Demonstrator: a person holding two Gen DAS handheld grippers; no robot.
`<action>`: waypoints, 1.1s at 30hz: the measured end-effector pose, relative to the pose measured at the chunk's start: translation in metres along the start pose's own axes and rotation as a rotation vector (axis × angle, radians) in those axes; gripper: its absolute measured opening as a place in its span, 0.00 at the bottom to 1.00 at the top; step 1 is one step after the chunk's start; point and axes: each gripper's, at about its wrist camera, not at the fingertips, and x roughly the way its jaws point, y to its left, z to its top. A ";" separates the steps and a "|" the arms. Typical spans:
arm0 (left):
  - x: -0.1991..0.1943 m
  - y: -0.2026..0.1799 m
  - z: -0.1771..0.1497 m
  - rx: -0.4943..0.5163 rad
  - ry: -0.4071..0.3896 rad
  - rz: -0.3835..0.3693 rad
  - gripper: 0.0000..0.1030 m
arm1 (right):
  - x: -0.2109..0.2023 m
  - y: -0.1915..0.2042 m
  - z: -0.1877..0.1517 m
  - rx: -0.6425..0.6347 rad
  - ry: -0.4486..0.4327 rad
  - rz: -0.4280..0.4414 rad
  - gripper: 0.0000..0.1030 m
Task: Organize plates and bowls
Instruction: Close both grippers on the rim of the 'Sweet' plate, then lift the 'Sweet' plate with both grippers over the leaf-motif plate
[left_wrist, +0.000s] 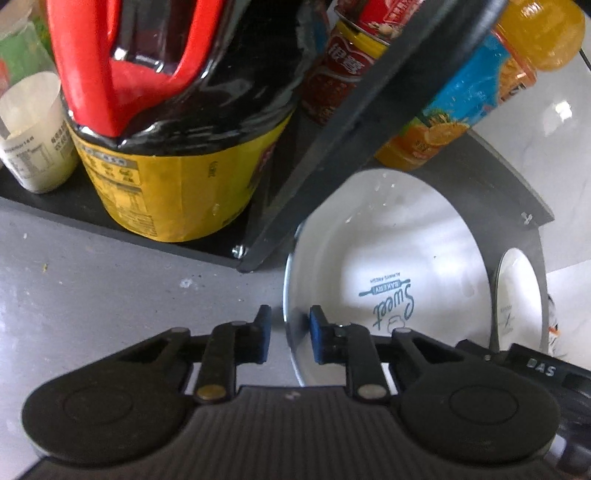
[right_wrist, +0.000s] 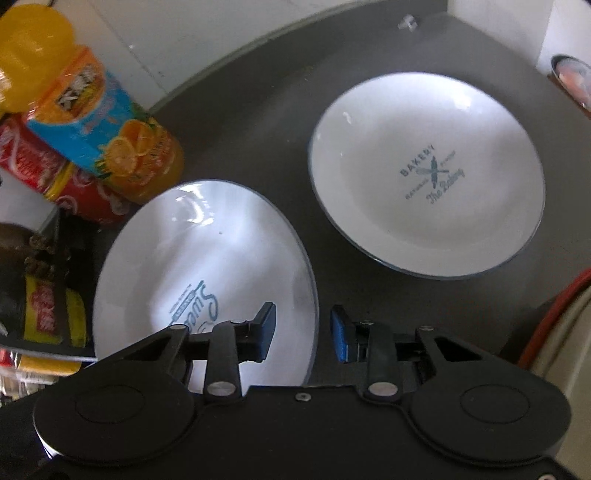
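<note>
A white plate with a blue "Sweet" print (left_wrist: 384, 258) (right_wrist: 207, 273) is tilted, its rim between the jaws of both grippers. My left gripper (left_wrist: 290, 334) straddles its left rim, jaws slightly apart with a gap around the rim. My right gripper (right_wrist: 303, 332) straddles its right rim, jaws apart and not touching it. A second white plate with a "Bakery" print (right_wrist: 428, 173) lies flat on the dark round table (right_wrist: 258, 110); its edge shows at the right of the left wrist view (left_wrist: 517, 299).
A dark shelf (left_wrist: 122, 221) holds a large black bottle with red handle and yellow label (left_wrist: 166, 122), a white cup (left_wrist: 33, 136), a red can (left_wrist: 343, 62) (right_wrist: 74, 184) and an orange juice bottle (left_wrist: 480, 85) (right_wrist: 96, 125). A grey counter (left_wrist: 92, 288) lies in front.
</note>
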 end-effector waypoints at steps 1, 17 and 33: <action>0.001 0.003 0.000 -0.017 0.001 -0.011 0.19 | 0.003 -0.001 0.001 0.005 0.008 0.000 0.31; -0.007 0.027 0.004 -0.136 0.003 -0.103 0.06 | -0.003 -0.006 -0.003 0.034 0.003 0.087 0.13; -0.049 0.030 -0.005 -0.130 -0.050 -0.094 0.05 | -0.043 -0.010 -0.013 -0.017 -0.032 0.190 0.06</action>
